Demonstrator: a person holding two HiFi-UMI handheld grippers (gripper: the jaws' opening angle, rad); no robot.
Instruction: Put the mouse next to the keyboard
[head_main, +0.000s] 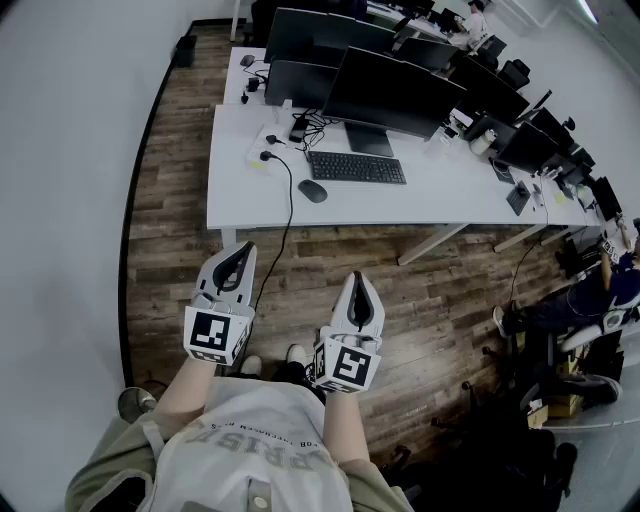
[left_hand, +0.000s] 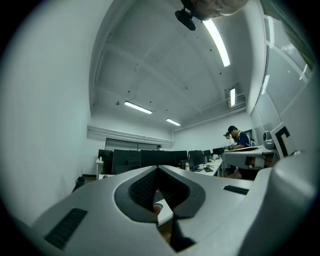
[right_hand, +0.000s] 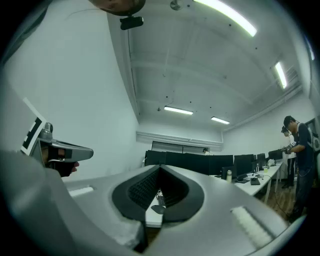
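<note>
Clenched, empty: left gripper (head_main: 240, 252), right gripper (head_main: 357, 280). Well ahead of both, mouse (head_main: 312, 191) on desk (head_main: 240, 195), just beside keyboard (head_main: 356, 167).

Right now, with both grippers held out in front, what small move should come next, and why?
Probably a step toward the white desk. The left gripper and right gripper are both shut and empty, held over the wooden floor, well short of the desk. The mouse lies off the keyboard's left front corner, seemingly out of reach from here.
</note>
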